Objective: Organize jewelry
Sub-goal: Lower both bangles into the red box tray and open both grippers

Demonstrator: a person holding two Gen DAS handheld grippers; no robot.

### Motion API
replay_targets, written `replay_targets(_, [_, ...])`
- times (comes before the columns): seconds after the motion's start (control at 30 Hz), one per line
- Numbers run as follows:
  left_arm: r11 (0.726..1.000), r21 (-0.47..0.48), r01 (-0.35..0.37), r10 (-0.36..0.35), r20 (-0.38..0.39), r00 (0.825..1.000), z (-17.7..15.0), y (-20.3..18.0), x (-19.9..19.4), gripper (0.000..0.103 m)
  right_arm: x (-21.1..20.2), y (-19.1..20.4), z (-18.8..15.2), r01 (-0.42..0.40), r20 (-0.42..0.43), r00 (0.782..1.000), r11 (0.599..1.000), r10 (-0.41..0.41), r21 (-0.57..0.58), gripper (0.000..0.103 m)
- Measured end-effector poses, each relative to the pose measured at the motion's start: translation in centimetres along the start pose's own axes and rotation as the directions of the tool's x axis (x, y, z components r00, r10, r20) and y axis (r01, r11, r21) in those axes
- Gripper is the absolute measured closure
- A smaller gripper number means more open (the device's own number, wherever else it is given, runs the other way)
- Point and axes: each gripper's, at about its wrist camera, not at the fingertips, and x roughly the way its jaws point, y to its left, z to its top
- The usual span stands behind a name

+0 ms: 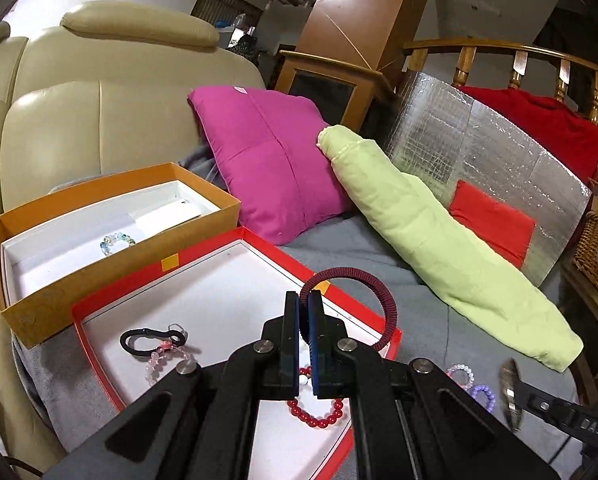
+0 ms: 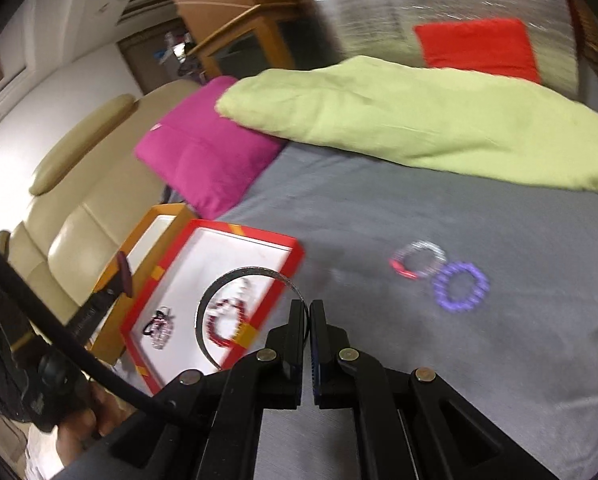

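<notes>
The left gripper (image 1: 304, 312) is clamping a dark red corded ring bracelet (image 1: 383, 300), hanging over the far rim of the red white-lined tray (image 1: 99, 312). The right gripper (image 2: 309, 320) is pinching a thin silvery bangle (image 2: 219, 288) just right of that tray, so both drops are lying leftward.

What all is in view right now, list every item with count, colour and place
Orange box: one, orange, white inside, left, holding one pale bead bracelet.
Red tray: one, red rim, white inside, beside the orange box.
In the tray: black clip, pink bracelet, red bracelet.
Dark red ring: one, in the left gripper.
Silver ring: one, glittery, in the right gripper.
Purple bracelet: one, on the grey blanket.
Clear bracelet: one, pink-tagged, touching the purple one.
Cushion: one, magenta, against the sofa.
Green bundle: one, on the blanket.
Foil sheet: one, silver, red patch, behind.
Left gripper: black, shut.
Right gripper: black, shut.
</notes>
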Motion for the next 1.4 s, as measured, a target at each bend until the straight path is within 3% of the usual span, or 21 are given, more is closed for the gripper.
replay_targets(0.1, [1.000, 0.025, 0.003, -0.003, -0.021, 1.000, 0.1, -0.1, 0.3, 0.099, 1.4, 1.7, 0.5, -0.012, -0.007, 1.000, 1.000, 0.012, -0.017, 0.100])
replay_targets(0.4, [0.992, 0.083, -0.095, 0.106, -0.137, 0.985, -0.4, 1.4, 3.6, 0.099, 6.8, 4.2, 2.4, 0.001, -0.065, 0.998, 0.999, -0.004, -0.046, 0.100])
replay_targets(0.63, [0.986, 0.105, -0.128, 0.144, -0.167, 0.975, -0.6, 1.8, 4.7, 0.099, 10.9, 6.2, 2.5, 0.032, -0.123, 0.991, 0.994, -0.045, -0.102, 0.100])
replay_targets(1.17, [0.982, 0.095, -0.160, 0.178, -0.221, 0.959, -0.9, 2.4, 6.3, 0.098, 15.2, 5.7, 3.3, 0.077, -0.162, 0.983, 0.994, -0.090, -0.081, 0.100])
replay_targets(1.4, [0.975, 0.018, -0.222, 0.220, -0.223, 0.950, -0.7, 4.2, 6.3, 0.097, 16.5, 5.5, 4.0, 0.047, -0.183, 0.982, 0.998, -0.053, -0.034, 0.093])
